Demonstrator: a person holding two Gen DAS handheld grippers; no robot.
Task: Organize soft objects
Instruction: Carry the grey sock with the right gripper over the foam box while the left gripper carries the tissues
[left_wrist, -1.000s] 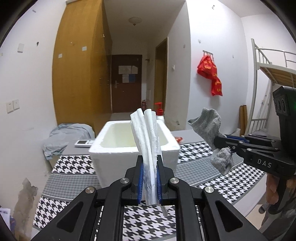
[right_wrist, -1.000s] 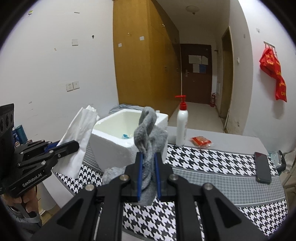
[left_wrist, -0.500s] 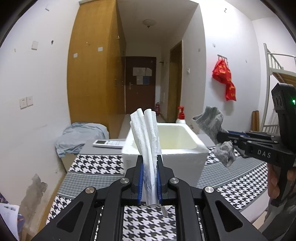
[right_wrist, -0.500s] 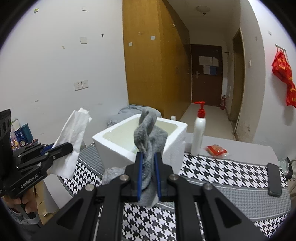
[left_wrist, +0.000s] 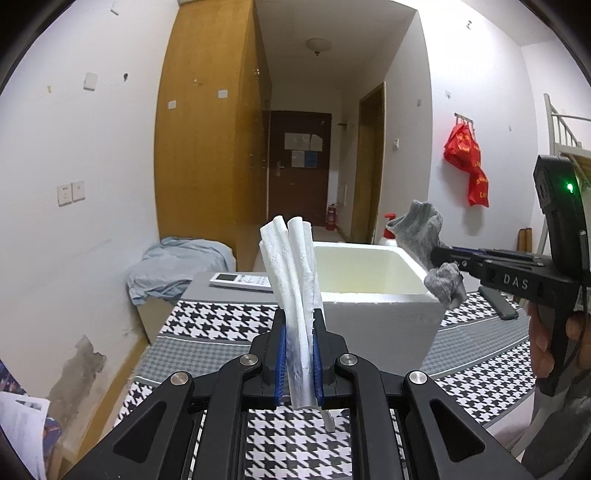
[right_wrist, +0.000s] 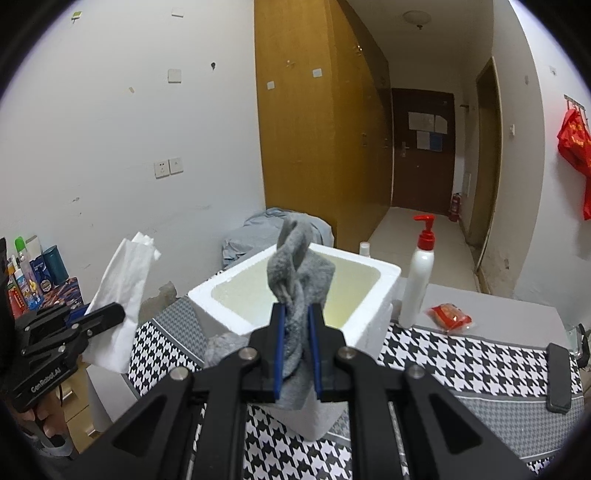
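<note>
The left gripper (left_wrist: 299, 363) is clamped on a white tissue (left_wrist: 291, 273) that stands up between its pads, in front of the foam box (left_wrist: 384, 295) on the checked table (left_wrist: 221, 321). The right gripper (right_wrist: 295, 354) is closed on a grey sock (right_wrist: 299, 273), held just before the same box

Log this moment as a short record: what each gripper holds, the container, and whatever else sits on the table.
left gripper: shut on white tissue
right gripper: shut on grey sock
container: white foam box, open top, on the checked tablecloth
box contents: nothing visible inside
beside the box: pump bottle, red packet, remote control
task status: neither soft item in the box yet
</note>
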